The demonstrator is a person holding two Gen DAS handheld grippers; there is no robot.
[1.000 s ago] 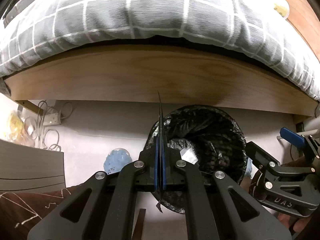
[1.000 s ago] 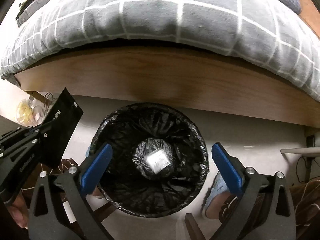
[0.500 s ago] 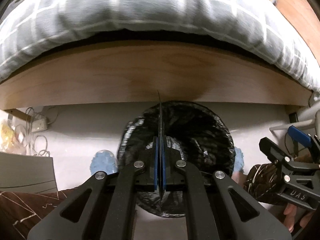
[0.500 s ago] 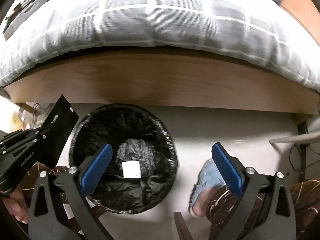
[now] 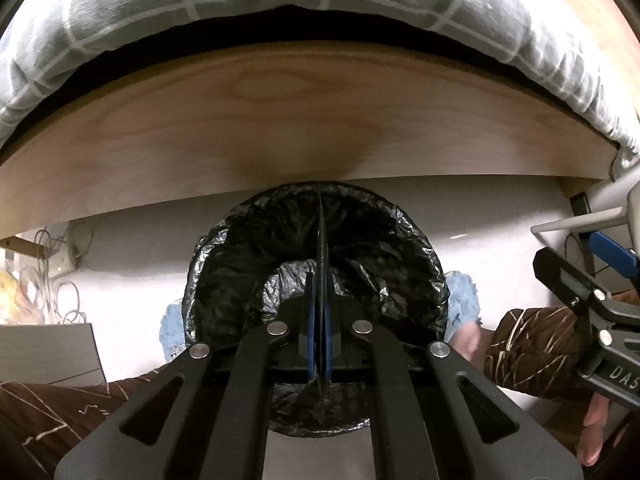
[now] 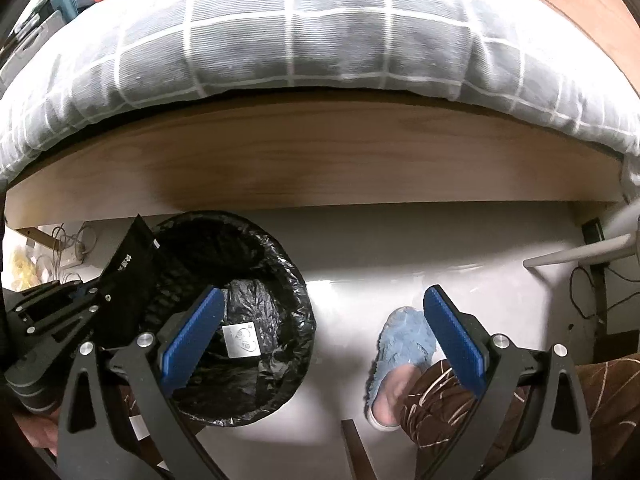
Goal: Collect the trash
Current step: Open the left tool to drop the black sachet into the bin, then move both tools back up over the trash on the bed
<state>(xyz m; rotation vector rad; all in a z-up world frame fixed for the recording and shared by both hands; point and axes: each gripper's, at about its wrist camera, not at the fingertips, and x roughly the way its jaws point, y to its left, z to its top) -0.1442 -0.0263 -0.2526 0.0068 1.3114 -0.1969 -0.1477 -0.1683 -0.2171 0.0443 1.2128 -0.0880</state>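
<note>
My left gripper (image 5: 319,280) is shut on a flat black packet (image 5: 321,232), seen edge-on as a thin dark line over the trash bin (image 5: 256,240). In the right wrist view the same black packet (image 6: 132,264) shows its face, held by the left gripper (image 6: 102,298) above the bin's left rim. The round bin (image 6: 292,280) has a black bag liner, and a small white wrapper (image 6: 242,340) lies on its bottom. My right gripper (image 6: 320,332) is open and empty, with its left pad over the bin and its right pad over the floor.
A wooden bed frame (image 5: 280,120) with a grey checked duvet (image 6: 300,40) runs along behind the bin. The person's feet in blue slippers (image 6: 404,340) stand on the pale floor on both sides of the bin. Cables and a power strip (image 5: 60,256) lie at left.
Both grippers shifted to the right: the left one, still holding the packet, now sits centred over the bin and lower, while the right one has slid off the bin towards the floor.
</note>
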